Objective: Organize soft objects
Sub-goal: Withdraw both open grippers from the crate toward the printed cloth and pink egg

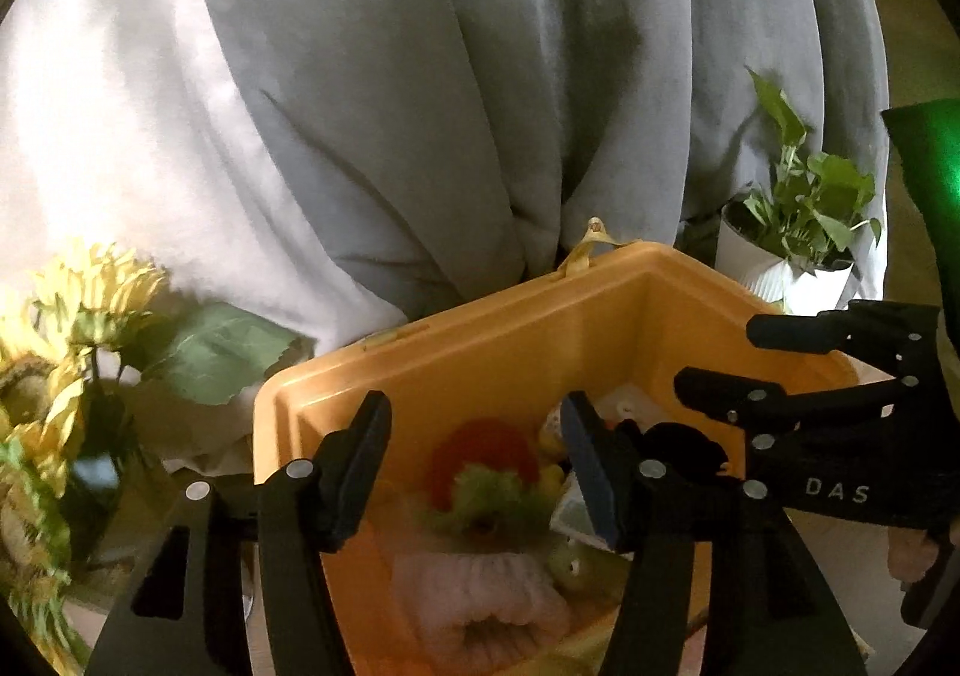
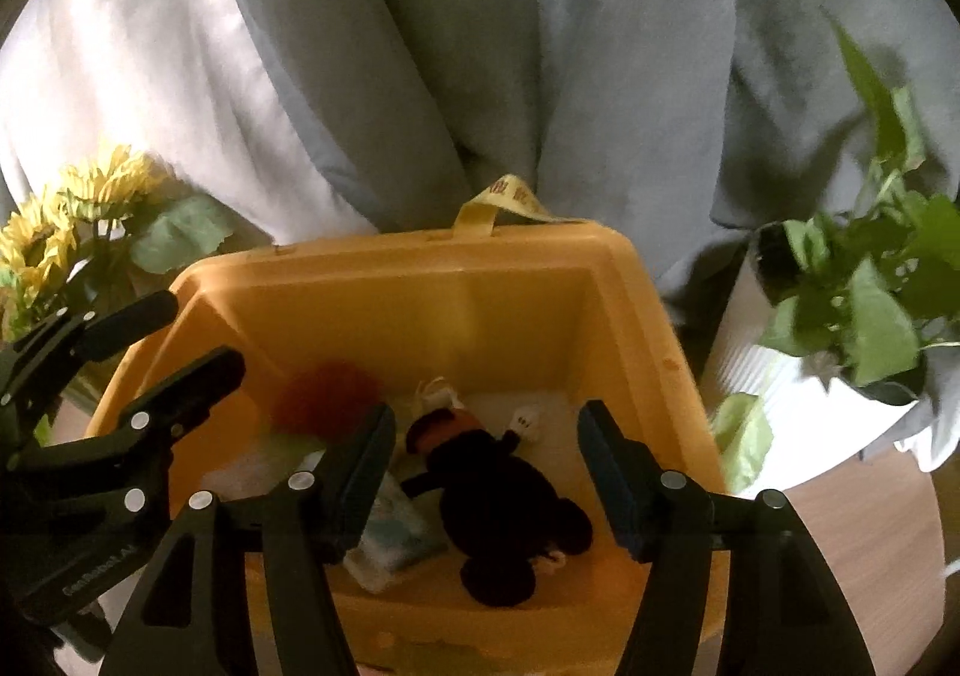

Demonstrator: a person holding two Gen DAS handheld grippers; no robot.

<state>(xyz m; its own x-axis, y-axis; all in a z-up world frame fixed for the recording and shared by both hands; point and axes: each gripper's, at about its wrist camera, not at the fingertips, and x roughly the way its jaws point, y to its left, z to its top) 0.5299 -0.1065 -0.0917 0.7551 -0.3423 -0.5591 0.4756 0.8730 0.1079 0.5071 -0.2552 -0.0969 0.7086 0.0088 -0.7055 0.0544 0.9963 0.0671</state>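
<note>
Where folds of curtain [image 2: 480,46] hang, fuzzy toys fill the smooth orange bin [image 2: 420,304].

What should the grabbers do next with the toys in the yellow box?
Probably lift both away. The left gripper and right gripper are open and empty above the yellow box, and the black plush toy already lies inside.

Soft toys [image 2: 498,502] in bin [image 2: 420,268]

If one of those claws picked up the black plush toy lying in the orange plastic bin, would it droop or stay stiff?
The black plush toy would probably droop: its thin limbs sprawl loosely over the floor of the orange plastic bin. It looks light and compressible, like stuffed fabric, so the pads would likely sink in. It seems unlikely to roll or break.
</note>
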